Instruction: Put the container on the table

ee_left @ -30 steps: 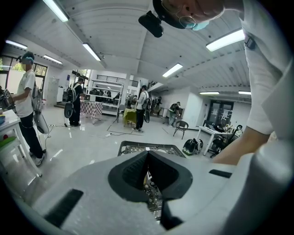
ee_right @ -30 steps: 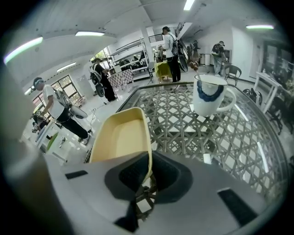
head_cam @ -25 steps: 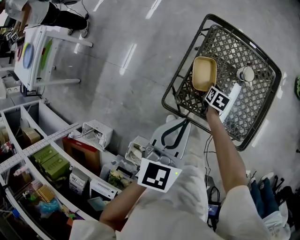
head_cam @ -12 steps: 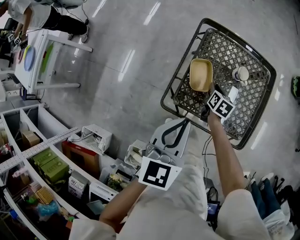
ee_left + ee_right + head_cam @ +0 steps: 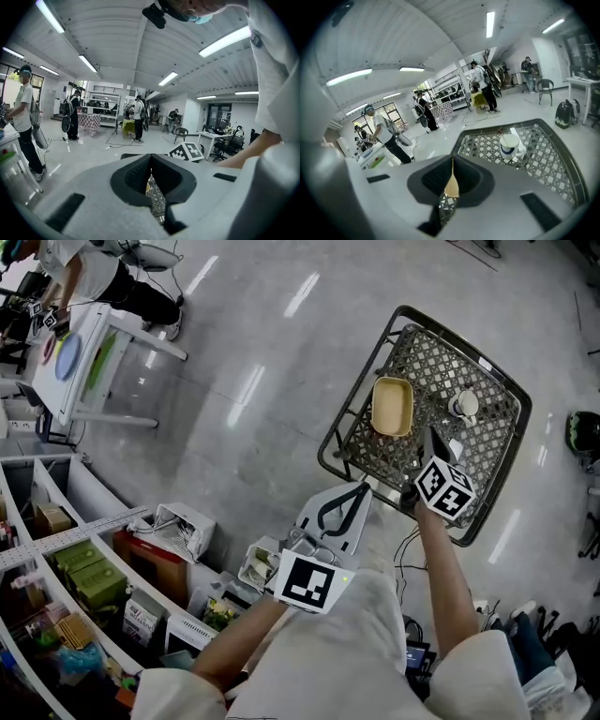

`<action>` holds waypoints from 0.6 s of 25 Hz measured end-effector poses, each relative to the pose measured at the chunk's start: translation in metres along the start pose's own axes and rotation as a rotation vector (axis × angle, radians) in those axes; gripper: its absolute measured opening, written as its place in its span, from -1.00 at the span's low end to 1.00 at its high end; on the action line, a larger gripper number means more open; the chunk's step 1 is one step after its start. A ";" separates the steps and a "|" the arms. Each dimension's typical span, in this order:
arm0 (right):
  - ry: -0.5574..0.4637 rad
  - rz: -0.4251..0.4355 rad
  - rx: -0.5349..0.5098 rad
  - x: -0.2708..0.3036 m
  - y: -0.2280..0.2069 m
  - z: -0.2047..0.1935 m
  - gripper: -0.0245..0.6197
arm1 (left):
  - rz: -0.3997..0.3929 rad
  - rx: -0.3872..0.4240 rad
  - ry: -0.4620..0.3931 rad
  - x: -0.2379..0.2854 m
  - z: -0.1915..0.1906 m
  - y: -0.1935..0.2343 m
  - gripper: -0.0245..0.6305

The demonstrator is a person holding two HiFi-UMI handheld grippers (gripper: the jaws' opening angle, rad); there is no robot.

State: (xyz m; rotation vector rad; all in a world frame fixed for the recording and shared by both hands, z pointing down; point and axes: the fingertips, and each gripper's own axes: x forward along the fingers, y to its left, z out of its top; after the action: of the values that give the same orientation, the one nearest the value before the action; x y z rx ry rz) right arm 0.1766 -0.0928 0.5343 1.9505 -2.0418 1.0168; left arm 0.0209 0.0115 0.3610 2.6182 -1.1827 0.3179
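Far to the left of your left tongs (image 5: 359,487), the white counter (image 5: 89,381) is cut off by the frame edge. What lies on it shows only as blue and green patches. Below and left of those tongs, the print on the boxes along the shelves (image 5: 66,563) is too small to read. Your left tongs are pressed together with nothing in them, and the gap under their tips shows only a sliver of mesh. Just ahead of both tongs, the wire basket (image 5: 424,319) stands on the floor. Your right tongs (image 5: 427,431) pinch the tan container (image 5: 392,407) by its right wall, so it sits just left of their tips, over the basket. It looks empty. In the right gripper view only a thin tan edge of it shows between the jaws. Right of those tongs, a white cup (image 5: 463,404) with a blue band rests in the basket; you can't tell what it holds.
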 end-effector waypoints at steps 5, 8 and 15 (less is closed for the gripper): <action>-0.079 0.059 -0.094 -0.055 0.029 0.028 -0.86 | 0.006 0.000 -0.026 -0.016 0.009 -0.005 -0.85; -0.117 0.097 -0.141 -0.086 0.047 0.041 -0.87 | 0.013 0.011 -0.043 -0.024 0.015 -0.004 -0.85; -0.190 0.183 -0.279 -0.152 0.090 0.066 -0.87 | 0.026 0.053 -0.077 -0.042 0.027 0.003 -0.85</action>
State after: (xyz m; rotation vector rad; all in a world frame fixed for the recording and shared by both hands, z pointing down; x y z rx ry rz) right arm 0.1387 -0.0085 0.3703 1.8025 -2.3515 0.5513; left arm -0.0059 0.0312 0.3238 2.6850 -1.2511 0.2591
